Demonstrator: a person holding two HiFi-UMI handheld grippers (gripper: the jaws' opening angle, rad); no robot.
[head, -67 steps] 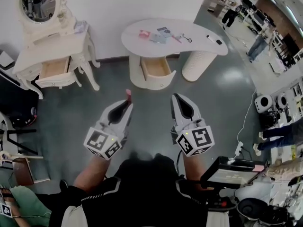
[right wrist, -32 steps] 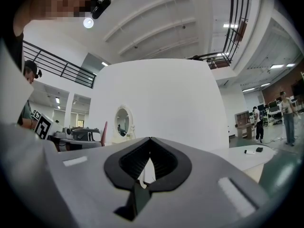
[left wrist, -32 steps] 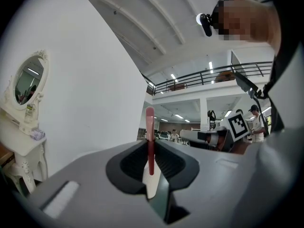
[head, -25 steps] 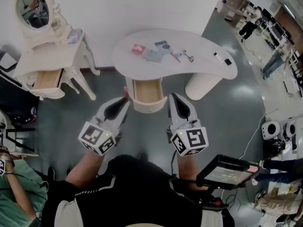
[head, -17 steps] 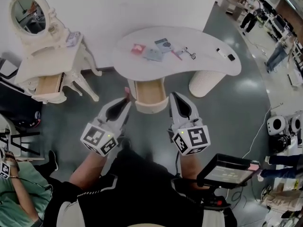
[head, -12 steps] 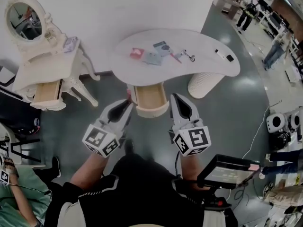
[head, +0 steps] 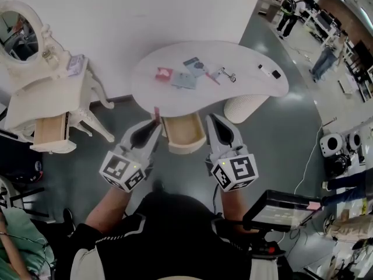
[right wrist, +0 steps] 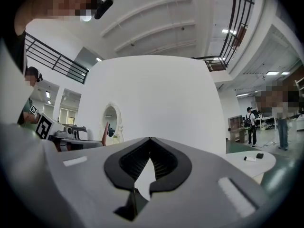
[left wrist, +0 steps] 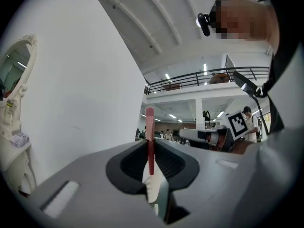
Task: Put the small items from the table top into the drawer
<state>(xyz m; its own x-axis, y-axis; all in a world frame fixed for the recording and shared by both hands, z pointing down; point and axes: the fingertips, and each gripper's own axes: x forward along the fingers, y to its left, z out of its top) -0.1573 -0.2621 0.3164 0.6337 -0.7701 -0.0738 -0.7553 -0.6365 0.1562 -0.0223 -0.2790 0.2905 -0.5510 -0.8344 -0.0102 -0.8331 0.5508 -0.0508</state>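
Left claw (head: 155, 123): clamped shut on a thin red stick (left wrist: 150, 127), which stands up from between the pads with its rounded end clear of the tips.
Right claw (head: 211, 119): jaws pressed together with nothing between them, held level alongside the left one and apart from it.
Red stick's place: off the surface, in the left claw, and seen from the head view just beside the drawer's left front corner.
Drawer (head: 184, 134): pulled open under the near edge of the white curved surface (head: 250, 89), showing pale wood inside, with one claw tip on either side of it.
On the surface: a pink packet (head: 164, 73), two grey-blue cards (head: 184, 80) side by side, a small metal tool (head: 228, 73), and near the right end a small white piece (head: 263, 69) beside a dark one (head: 275, 74).
Backdrop: an ornate white dressing table (head: 44, 95) with an oval mirror stands against the wall at left, its own drawer open; people stand in the hall at upper right.
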